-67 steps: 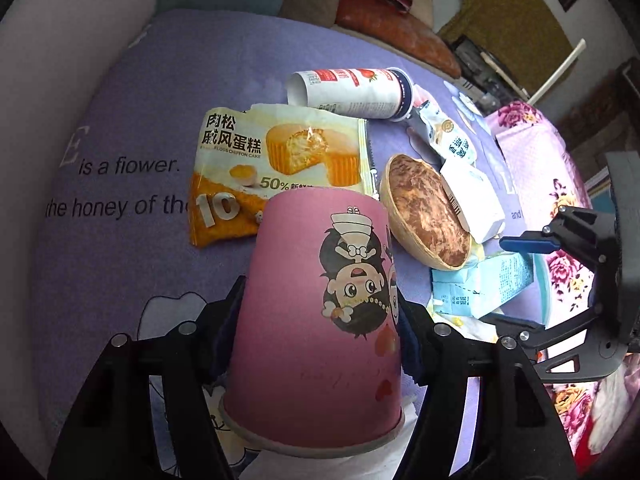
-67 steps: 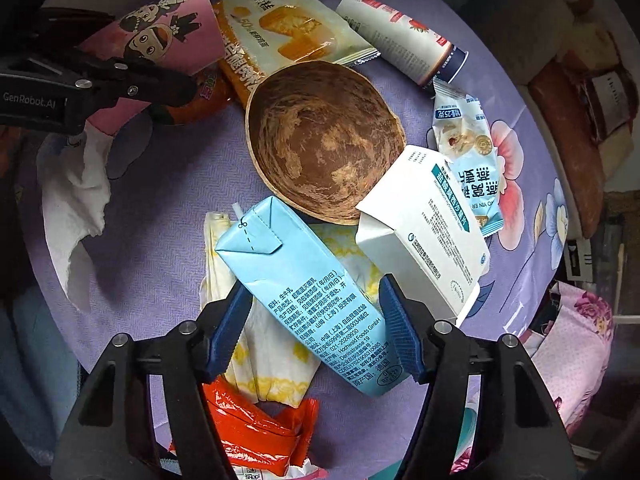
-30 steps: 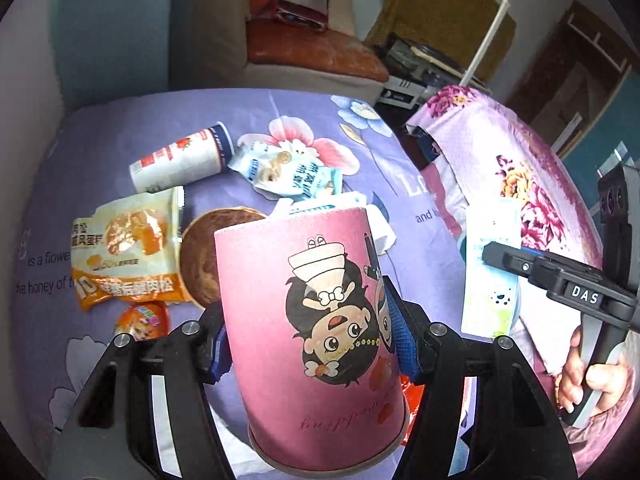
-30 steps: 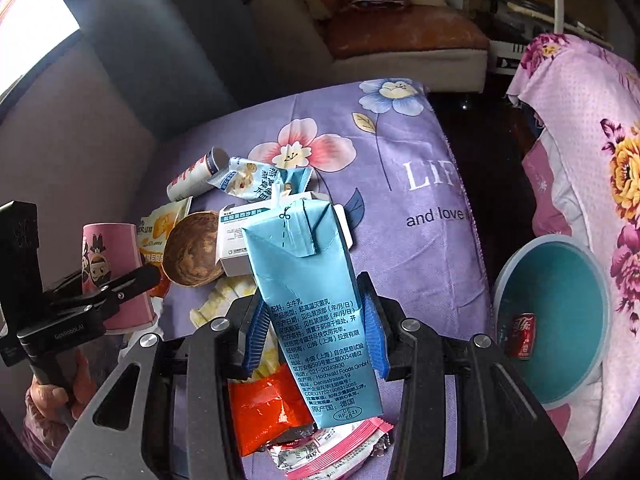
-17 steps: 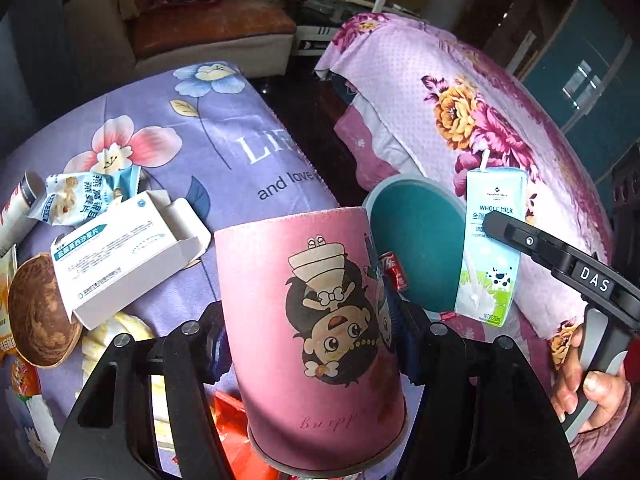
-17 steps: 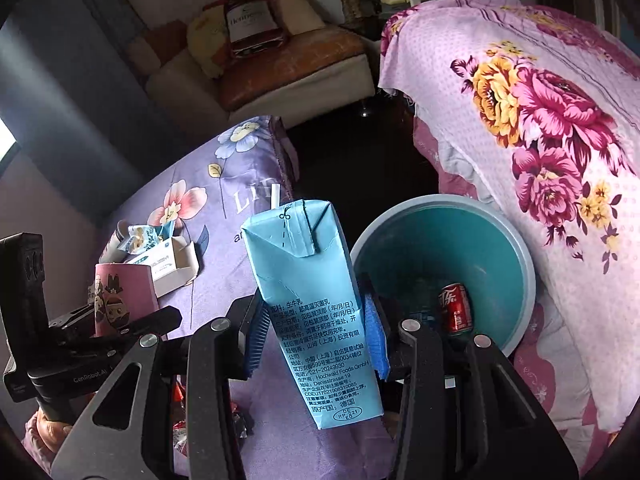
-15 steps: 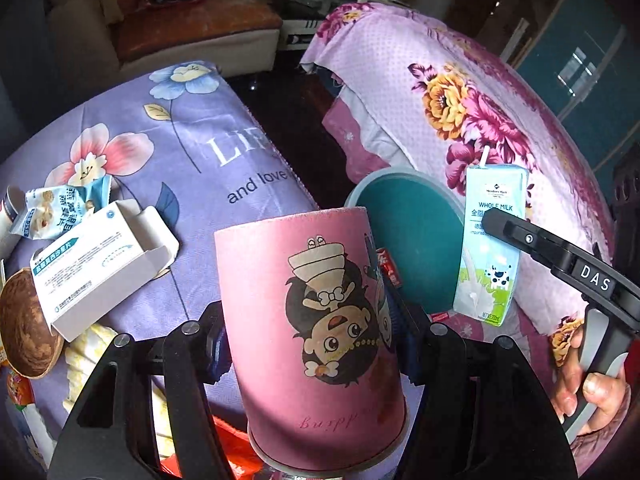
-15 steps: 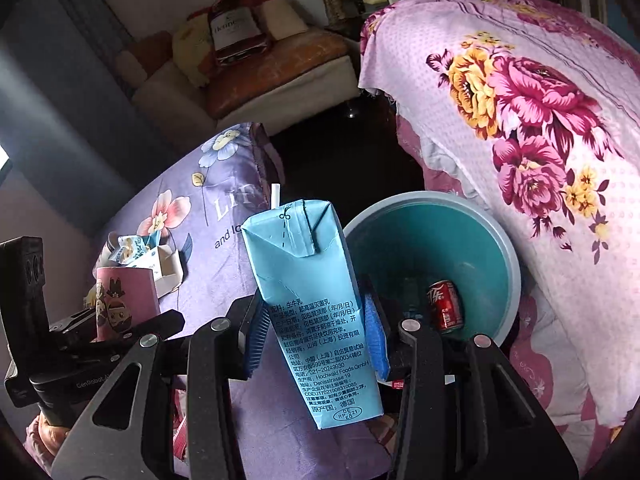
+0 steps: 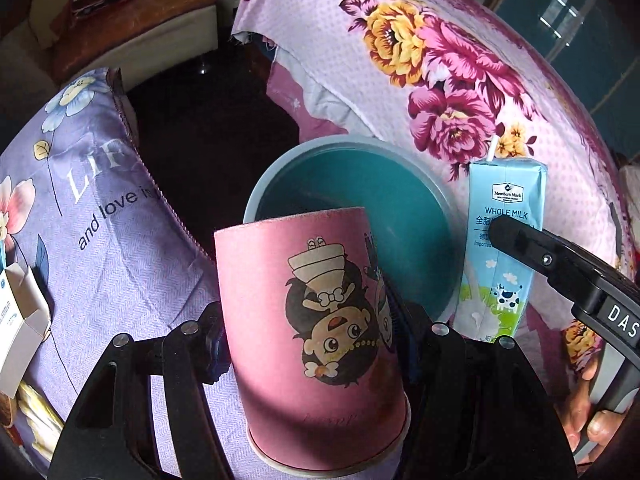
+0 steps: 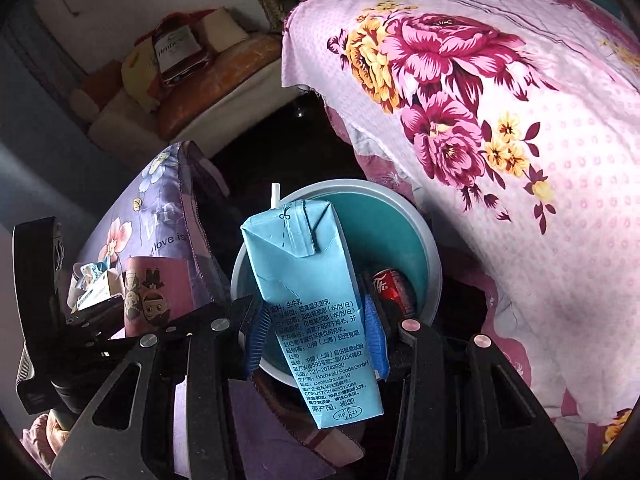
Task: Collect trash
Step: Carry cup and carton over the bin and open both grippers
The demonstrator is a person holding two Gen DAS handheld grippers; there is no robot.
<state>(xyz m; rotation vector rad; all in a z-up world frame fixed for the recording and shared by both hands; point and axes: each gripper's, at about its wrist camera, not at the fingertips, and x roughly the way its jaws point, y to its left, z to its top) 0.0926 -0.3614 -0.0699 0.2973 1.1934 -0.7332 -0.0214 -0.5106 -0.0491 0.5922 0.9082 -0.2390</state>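
Above the teal bin (image 10: 424, 240), which stood on the dark floor between the purple cushion (image 9: 120, 264) and the flowered pink cover (image 9: 460, 92), both grippers hung with their loads. A second before, the left wrist view looked down on the cushion with its litter of wrappers and a brown bowl; now only a white box (image 9: 20, 312) showed at that view's left edge, and the bin's mouth filled the middle. So both pieces of trash had been carried off the cushion to the drop point, and the release was what remained.

The left gripper (image 9: 308, 332) pinched the pink paper cup (image 9: 316, 320) upside down, pads against its sides. The cup hung over the bin's near rim, though the cup itself hid how far over the opening it reached. The right gripper (image 10: 316, 332) clamped the blue milk carton (image 10: 312, 300) between its blue pads, straw end pointing towards the bin, directly over the opening. A red soda can (image 10: 394, 288) already lay inside.

Compared with half a second earlier, the bin sat larger and more central in both views, and the can lay closer beside the carton.
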